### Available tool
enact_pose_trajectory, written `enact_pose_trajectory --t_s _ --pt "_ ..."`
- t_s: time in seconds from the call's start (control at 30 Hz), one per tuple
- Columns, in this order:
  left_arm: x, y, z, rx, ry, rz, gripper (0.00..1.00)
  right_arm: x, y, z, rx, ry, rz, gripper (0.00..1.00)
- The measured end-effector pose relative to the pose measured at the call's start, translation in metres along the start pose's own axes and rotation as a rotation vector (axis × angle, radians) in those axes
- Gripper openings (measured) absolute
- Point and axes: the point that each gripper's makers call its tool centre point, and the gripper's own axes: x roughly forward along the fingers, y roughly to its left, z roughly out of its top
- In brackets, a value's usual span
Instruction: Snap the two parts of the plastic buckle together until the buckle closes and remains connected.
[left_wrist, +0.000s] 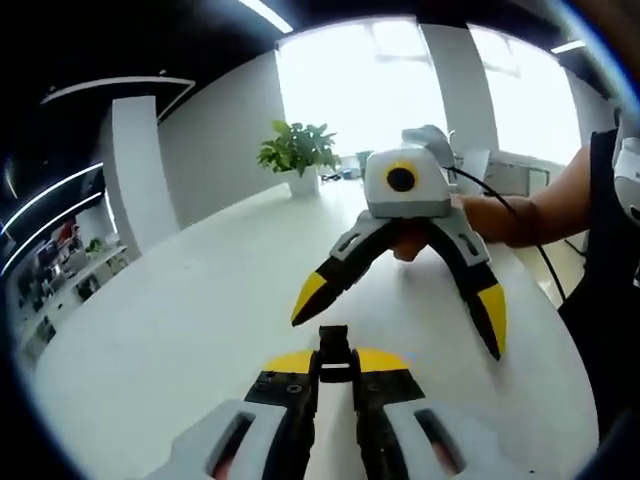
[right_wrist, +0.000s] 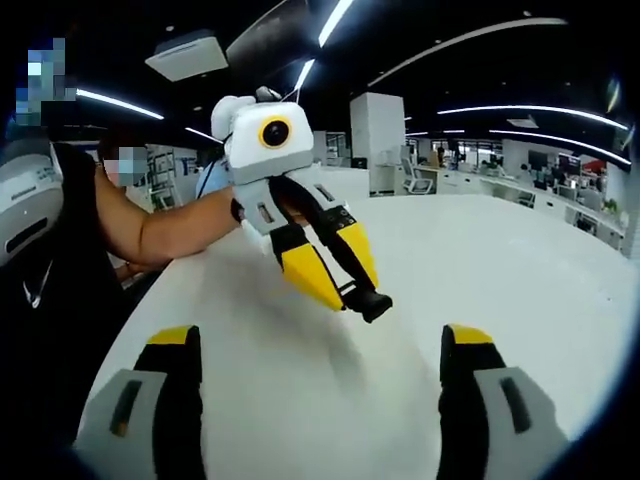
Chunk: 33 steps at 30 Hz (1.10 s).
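Above the white table (left_wrist: 150, 340), left gripper (left_wrist: 336, 365) pinches the black buckle (left_wrist: 334, 352); right gripper (right_wrist: 318, 350) fingers spread wide.

White table (left_wrist: 180, 330), potted plant (left_wrist: 298, 155) at far end, office desks (right_wrist: 560, 195) bkgd.

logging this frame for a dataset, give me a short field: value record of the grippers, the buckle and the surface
left gripper: fingers shut on a black buckle piece, held above the table
right gripper: fingers spread open, nothing between them, facing the left gripper
buckle piece from the right gripper view: sticks out past the yellow fingertips
second buckle part: cannot tell where it is
buckle state: not joined
surface: white table
background: potted plant at the far end of the table
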Motion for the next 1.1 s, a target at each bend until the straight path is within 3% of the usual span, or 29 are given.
enact_pose_trajectory --t_s 0.63,0.83,1.1 --pt "-0.001 0.016 0.005 -0.04 -0.012 0.04 0.1 -0.001 -0.005 -0.001 -0.006 0.003 -0.023 1.0" --pt "-0.001 0.028 0.007 -0.046 -0.012 0.09 0.1 -0.003 -0.01 0.002 -0.018 -0.007 -0.043 1.0" --pt "-0.001 0.035 0.009 -0.054 -0.013 0.108 0.1 -0.003 -0.009 0.001 -0.015 -0.006 -0.041 1.0"
